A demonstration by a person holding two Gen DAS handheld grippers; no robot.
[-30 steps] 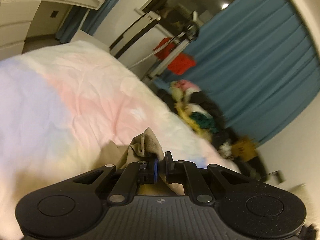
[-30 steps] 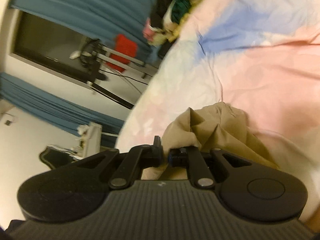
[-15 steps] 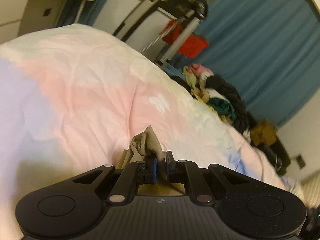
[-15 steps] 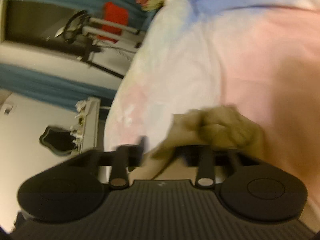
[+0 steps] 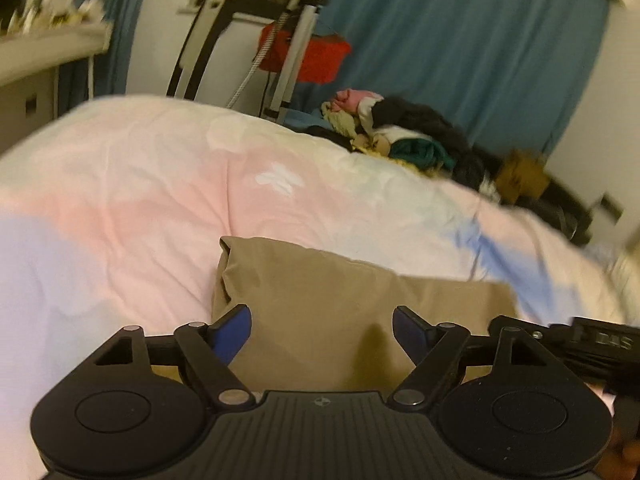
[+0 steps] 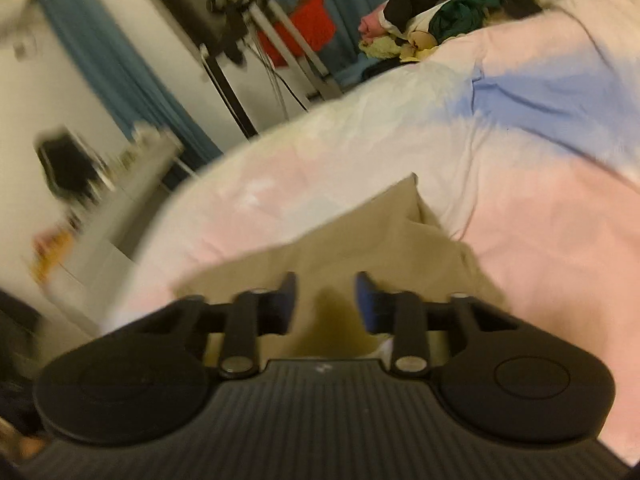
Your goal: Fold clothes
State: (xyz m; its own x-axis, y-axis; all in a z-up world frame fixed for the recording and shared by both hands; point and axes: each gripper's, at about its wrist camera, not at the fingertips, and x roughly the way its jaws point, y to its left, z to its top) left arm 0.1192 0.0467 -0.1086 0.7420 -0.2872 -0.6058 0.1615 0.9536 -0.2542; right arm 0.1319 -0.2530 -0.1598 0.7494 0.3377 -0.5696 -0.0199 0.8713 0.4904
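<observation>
Your left gripper (image 5: 322, 330) and right gripper (image 6: 326, 300) both hang spread and empty over the folded tan garment (image 5: 344, 312), lying flat on the pastel bedspread (image 5: 140, 200).

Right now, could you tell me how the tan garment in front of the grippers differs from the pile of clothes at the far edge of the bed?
The tan garment lies flat with straight edges and a squared corner; the pile of clothes is a crumpled heap. The garment is one plain colour; the pile mixes black, green, pink and yellow. The garment sits just ahead of the open left gripper and right gripper; the pile lies far off. Both rest on the pastel bedspread.
</observation>
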